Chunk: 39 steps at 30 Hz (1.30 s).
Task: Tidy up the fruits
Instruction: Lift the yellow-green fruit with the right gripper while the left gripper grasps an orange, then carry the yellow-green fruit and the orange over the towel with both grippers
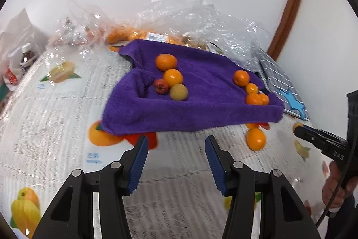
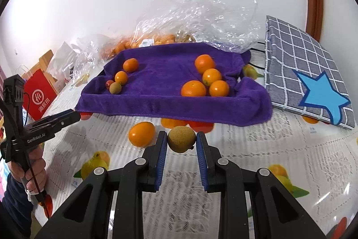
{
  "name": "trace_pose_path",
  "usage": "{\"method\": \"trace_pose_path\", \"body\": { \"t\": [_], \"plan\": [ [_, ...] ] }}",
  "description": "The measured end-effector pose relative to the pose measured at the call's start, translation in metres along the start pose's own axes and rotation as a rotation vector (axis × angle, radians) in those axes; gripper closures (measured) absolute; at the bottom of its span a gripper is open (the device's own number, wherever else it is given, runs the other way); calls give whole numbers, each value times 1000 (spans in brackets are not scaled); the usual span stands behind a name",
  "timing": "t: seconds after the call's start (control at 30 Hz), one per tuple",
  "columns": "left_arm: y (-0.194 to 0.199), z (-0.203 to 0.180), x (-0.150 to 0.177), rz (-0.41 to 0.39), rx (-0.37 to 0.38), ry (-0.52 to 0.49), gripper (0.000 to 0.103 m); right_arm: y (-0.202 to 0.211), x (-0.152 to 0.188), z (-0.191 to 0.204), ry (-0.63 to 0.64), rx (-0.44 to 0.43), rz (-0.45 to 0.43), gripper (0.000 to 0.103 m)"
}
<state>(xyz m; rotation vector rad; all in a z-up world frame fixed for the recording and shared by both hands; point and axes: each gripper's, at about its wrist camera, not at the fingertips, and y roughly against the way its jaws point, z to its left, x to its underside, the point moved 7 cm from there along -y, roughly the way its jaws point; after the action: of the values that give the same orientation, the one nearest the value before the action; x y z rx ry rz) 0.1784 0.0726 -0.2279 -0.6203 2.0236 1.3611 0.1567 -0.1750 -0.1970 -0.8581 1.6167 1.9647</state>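
Note:
A purple towel [image 2: 174,104] is draped over a raised tray. On its left lie two oranges [image 2: 130,65], a small red fruit [image 2: 109,83] and a yellow-brown fruit [image 2: 115,88]; on its right sit several oranges [image 2: 204,63]. My right gripper [image 2: 181,136] is shut on a round yellow-brown fruit [image 2: 181,139], held in front of the towel's near edge. A loose orange [image 2: 141,134] lies on the table just left of it. My left gripper [image 1: 176,139] stands open with nothing between its fingers, short of the towel [image 1: 190,109]. The loose orange [image 1: 255,138] lies to its right.
Crumpled clear plastic bags [image 2: 201,15] with more oranges lie behind the towel. A grey checked cloth with a blue star [image 2: 308,77] lies at the right. A red paper bag [image 2: 40,95] stands at the left. The fruit-print tablecloth [image 1: 56,118] covers the table.

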Motion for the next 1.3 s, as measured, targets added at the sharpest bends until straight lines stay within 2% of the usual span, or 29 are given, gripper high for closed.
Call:
{"method": "trace_pose_path", "body": {
  "t": [0.2,0.33,0.43,0.67,0.77,0.83,1.2,1.3],
  "plan": [
    [-9,-25,6,35,93,64,53,16,2,-20,-23,1,-38,77],
    [-27,-59,8,75,142,52,53,23,8,-38,-44,3,-39,77],
    [-38,-79,11,94,148,34,53,26,17,-49,-46,16,-29,77],
    [-66,-103,13,156,112,35,56,34,36,-77,-69,55,-15,76],
    [-73,-110,13,161,90,2,63,37,37,-88,-87,66,-16,77],
    [-75,-109,12,161,65,-9,73,37,36,-92,-107,60,-15,76],
    [-52,-86,4,119,36,54,73,24,30,-74,-85,36,-1,77],
    [-41,-75,-2,94,-3,58,73,24,24,-66,-70,27,-7,77]
  ]
}}
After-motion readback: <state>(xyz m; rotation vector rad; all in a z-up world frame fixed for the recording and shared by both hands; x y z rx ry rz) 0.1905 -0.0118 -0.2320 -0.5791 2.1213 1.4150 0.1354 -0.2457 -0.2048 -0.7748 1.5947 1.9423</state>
